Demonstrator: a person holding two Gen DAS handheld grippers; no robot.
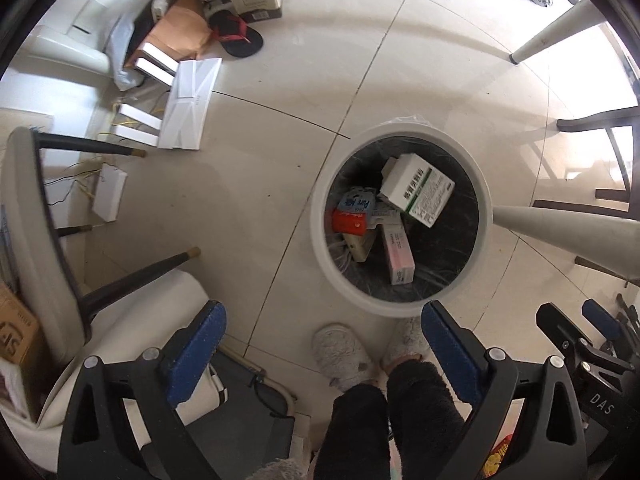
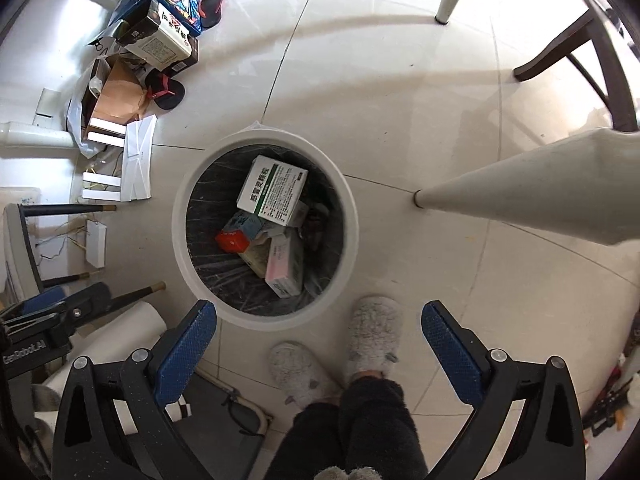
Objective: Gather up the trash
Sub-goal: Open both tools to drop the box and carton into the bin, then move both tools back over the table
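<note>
Drop step looks done. Left tool (image 1: pixel 322 344) and right tool (image 2: pixel 318 340) both gape wide, nothing between pads, pointing down beside white trash bin (image 2: pixel 182 240). Green-and-white box (image 2: pixel 272 190) lies topmost inside bin, toward 12 o'clock; pink carton (image 2: pixel 284 266) at 6. Next, likely: fetch more trash.

Left tongs (image 1: pixel 322 322) wide apart, empty, above bin (image 1: pixel 320 216) holding boxes (image 1: pixel 416 194).
</note>
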